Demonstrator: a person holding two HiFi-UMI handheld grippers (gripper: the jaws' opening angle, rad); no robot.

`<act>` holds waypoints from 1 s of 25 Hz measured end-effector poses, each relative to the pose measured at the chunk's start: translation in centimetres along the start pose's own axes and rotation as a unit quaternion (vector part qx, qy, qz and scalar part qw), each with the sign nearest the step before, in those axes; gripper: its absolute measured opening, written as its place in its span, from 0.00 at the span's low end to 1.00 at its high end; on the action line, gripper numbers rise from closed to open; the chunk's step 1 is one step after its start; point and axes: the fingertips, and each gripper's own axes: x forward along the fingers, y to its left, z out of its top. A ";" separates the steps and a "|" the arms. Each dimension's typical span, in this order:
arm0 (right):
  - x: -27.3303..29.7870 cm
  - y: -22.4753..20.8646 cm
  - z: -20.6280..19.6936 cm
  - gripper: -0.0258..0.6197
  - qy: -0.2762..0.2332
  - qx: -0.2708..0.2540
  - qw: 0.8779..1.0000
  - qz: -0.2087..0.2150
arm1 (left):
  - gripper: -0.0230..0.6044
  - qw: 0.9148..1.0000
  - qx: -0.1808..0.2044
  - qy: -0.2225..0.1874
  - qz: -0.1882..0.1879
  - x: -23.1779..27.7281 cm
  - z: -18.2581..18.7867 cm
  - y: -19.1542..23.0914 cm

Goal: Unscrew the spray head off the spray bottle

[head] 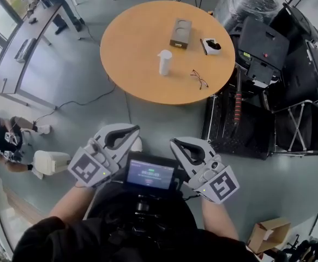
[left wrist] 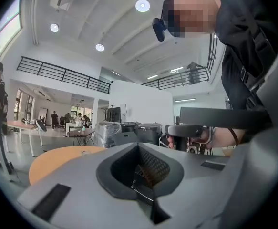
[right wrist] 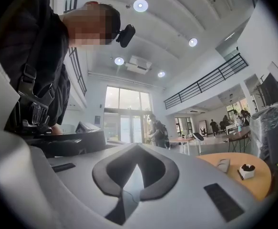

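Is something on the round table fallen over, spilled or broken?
Nothing stands out. The spray bottle stands upright on the round table; the brown box and the eyeglasses lie apart from it. No spill shows.

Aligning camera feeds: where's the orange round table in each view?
Head view: orange round table, top centre.
Left gripper view: table at lower left.
Right gripper view: table at lower right edge.
Shared landmark: the chest-mounted screen, seen in all three.
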 end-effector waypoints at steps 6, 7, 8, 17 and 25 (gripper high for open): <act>4.3 -4.6 0.3 0.07 -0.006 -0.015 0.999 -0.029 | 0.05 1.000 -0.010 -0.011 -0.020 2.0 0.3 5.7; 5.2 -5.4 0.3 0.07 -0.006 -0.017 0.999 -0.034 | 0.05 1.000 -0.010 -0.011 -0.025 2.4 0.2 6.7; 6.0 -6.2 0.2 0.07 -0.005 -0.017 0.999 -0.038 | 0.05 0.999 -0.012 -0.009 -0.031 2.7 0.1 7.7; 13.8 -12.6 0.0 0.07 0.017 -0.022 0.996 -0.082 | 0.05 0.998 -0.018 -0.011 -0.064 5.3 0.7 17.2; 19.4 -15.2 -0.8 0.07 0.020 -0.020 0.993 -0.112 | 0.04 0.997 0.003 -0.017 -0.082 5.4 0.1 23.9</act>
